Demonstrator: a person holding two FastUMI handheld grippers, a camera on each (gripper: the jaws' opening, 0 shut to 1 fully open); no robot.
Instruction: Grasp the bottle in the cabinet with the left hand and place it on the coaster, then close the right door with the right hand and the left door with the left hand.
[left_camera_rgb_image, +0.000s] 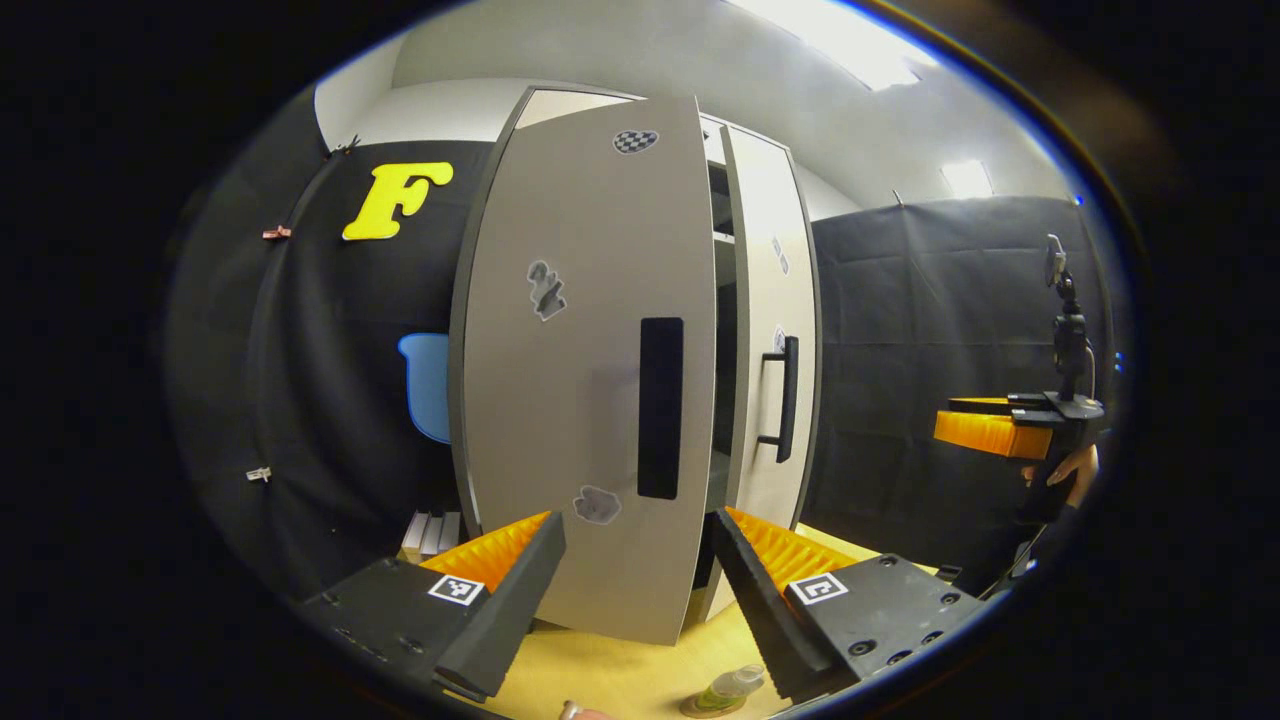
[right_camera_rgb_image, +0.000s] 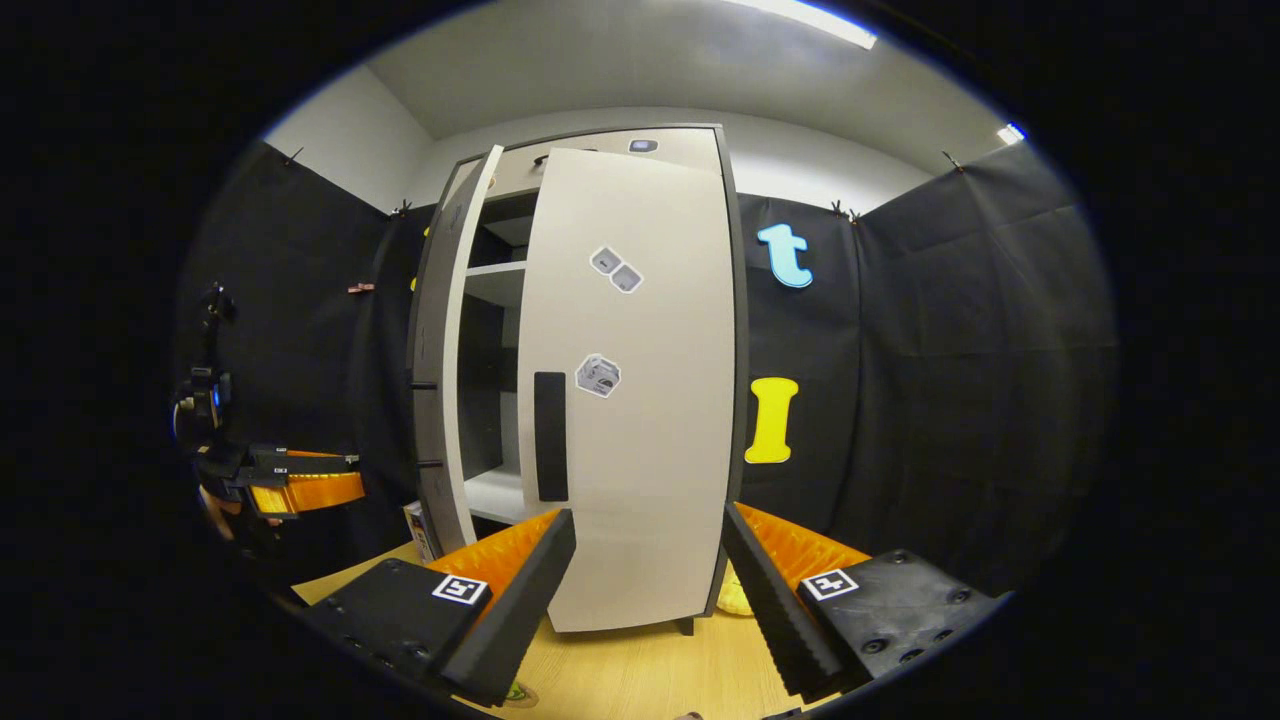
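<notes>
Cabinet (right_camera_rgb_image: 600, 400) stands on the yellow wooden worktop (left_camera_rgb_image: 620, 680), both doors ajar. In the right gripper view the right door (right_camera_rgb_image: 640, 420) is swung most of the way in, with shelves visible in the gap beside it, and the left door (right_camera_rgb_image: 445, 380) shows edge-on. In the left gripper view the left door (left_camera_rgb_image: 580, 400) faces the camera, its dark handle (left_camera_rgb_image: 660, 408) ahead. Left claw (left_camera_rgb_image: 640, 545) is spread and empty just before that door. Right claw (right_camera_rgb_image: 648, 540) is spread and empty, close to the right door. Bottle (left_camera_rgb_image: 728, 688) stands on the coaster (left_camera_rgb_image: 700, 708) on the worktop, below the left claw.
</notes>
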